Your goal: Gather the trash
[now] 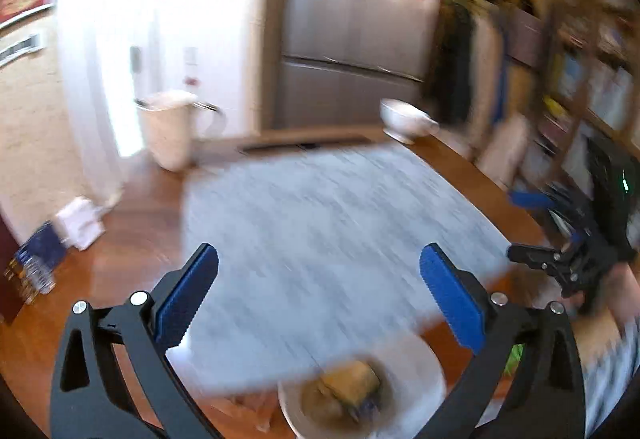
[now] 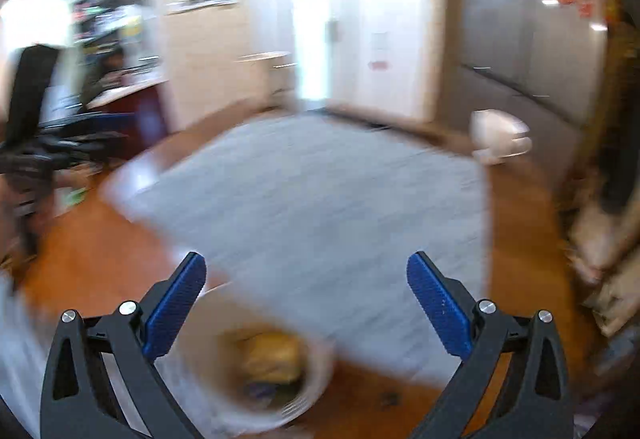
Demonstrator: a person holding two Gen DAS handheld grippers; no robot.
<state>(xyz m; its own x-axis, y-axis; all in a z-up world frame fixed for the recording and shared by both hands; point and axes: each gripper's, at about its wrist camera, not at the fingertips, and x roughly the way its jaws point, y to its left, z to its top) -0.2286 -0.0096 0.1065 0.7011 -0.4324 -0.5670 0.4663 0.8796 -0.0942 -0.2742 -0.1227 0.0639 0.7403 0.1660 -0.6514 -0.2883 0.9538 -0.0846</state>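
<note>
**Two grippers, both empty**

One white bin [image 1: 362, 395] w/ yellowish trash [image 1: 352, 379] sits on wood floor at grey rug's [image 1: 320, 231] near edge, below my tools. One white bowl [image 1: 406, 119] at rug's far corner. L gripper [image 1: 319, 287] & R gripper [image 2: 306, 293]: jaws spread wide, nothing between, touching nothing.

Each gripper, left gripper [image 1: 319, 271] and right gripper [image 2: 306, 275], has a matte black frame with triangular cut-outs. Its fingers [image 1: 188, 295] carry blue ribbed pads with serrated edges. Round silver screw heads [image 1: 139, 297] mark the linkage pivots on both sides.
</note>
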